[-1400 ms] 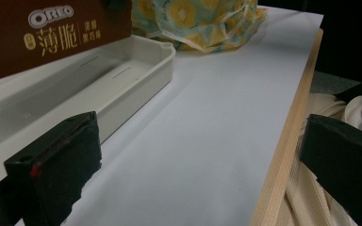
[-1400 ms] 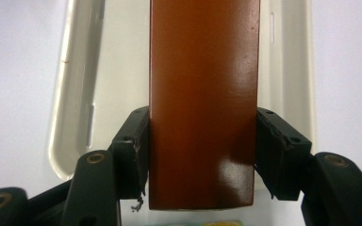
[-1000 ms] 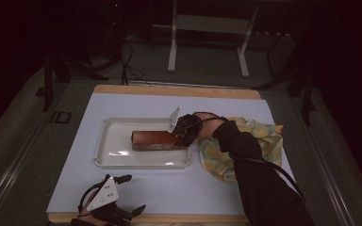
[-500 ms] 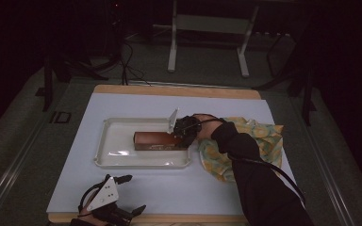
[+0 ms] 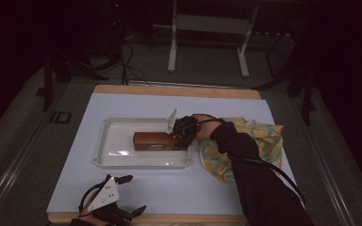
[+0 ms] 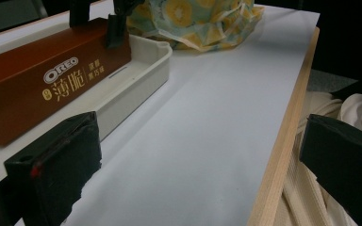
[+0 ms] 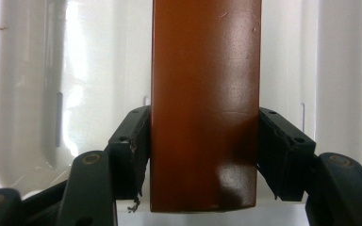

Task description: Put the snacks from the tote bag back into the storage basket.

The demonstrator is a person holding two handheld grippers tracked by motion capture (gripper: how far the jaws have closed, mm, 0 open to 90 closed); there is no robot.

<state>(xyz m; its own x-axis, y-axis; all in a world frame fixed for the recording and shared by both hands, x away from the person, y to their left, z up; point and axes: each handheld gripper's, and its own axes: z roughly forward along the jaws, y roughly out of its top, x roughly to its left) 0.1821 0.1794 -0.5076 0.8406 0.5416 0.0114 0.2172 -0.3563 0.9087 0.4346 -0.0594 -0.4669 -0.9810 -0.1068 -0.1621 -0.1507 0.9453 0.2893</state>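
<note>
A long brown Oreo box [image 5: 155, 140] lies in the white tray [image 5: 118, 157], towards its right side. My right gripper [image 5: 178, 135] reaches in from the right and straddles the box's near end. In the right gripper view the box [image 7: 205, 70] fills the gap of the right gripper [image 7: 205, 134], and both pads [image 7: 132, 155] lie against its sides. These jaws have just been opening, with the box still between them. My left gripper [image 5: 134, 194] rests open at the table's front left edge, holding nothing; its jaws stand wide apart in the left gripper view [image 6: 200, 141].
A yellow patterned cloth [image 5: 259, 139] lies crumpled to the right of the tray, under the right forearm. A white mat [image 5: 179, 183] covers the wooden table. The floor and metal stand legs [image 5: 172, 42] lie beyond the far edge.
The right gripper and the box have shifted very slightly to the right in the tray. The left gripper has stayed put.
</note>
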